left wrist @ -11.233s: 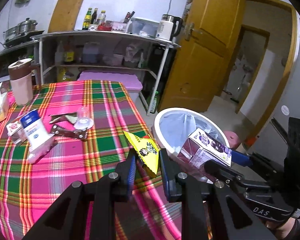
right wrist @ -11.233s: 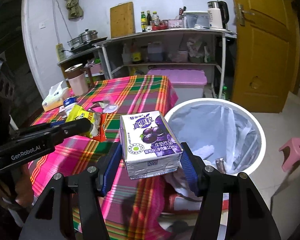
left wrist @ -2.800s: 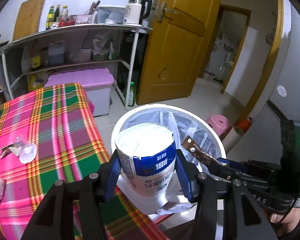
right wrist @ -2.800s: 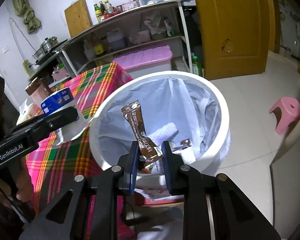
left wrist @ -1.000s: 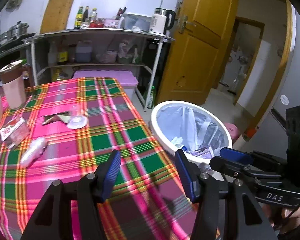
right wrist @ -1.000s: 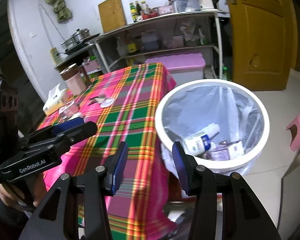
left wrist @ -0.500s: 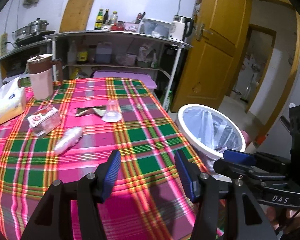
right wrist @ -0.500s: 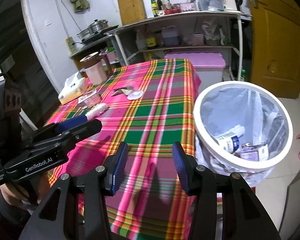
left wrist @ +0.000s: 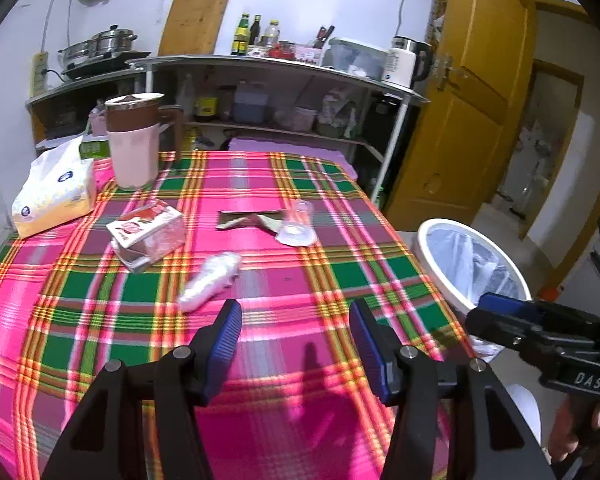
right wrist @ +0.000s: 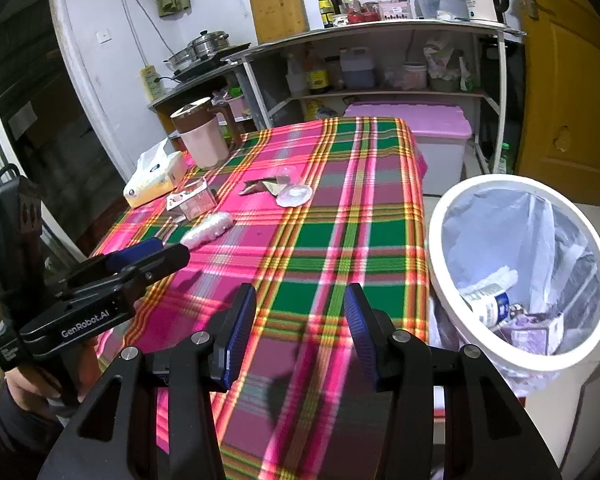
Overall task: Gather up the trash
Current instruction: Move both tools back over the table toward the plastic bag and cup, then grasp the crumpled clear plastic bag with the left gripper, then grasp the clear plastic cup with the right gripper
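While several scraps lie on the table (left wrist: pixel 80 292), the job looks partly done: the bin (right wrist: pixel 452 200) beside the table's right edge already holds a blue-and-white container (right wrist: pixel 488 300) and a purple carton (right wrist: pixel 536 330). Left to collect, as I judge it, are a white crumpled wrapper (left wrist: pixel 210 280) nearest the tools, a clear box with a red-and-white label (left wrist: pixel 148 234), a flat brown wrapper (left wrist: pixel 246 218) and a clear plastic cup (left wrist: pixel 298 228) lying on its side just beside it. The tissue pack (left wrist: pixel 54 192) and the pink jug (left wrist: pixel 134 146) at the far left are probably not trash.

The left tongs (left wrist: pixel 296 338) are spread wide with nothing between them, hovering over the cloth short of the white wrapper. The right tongs (right wrist: pixel 300 328) are likewise spread and empty, nearer the bin.

Only the right wrist view looks down into the bin and shows its contents; the left wrist view shows just its rim and liner, but gives the closer look at the scraps.
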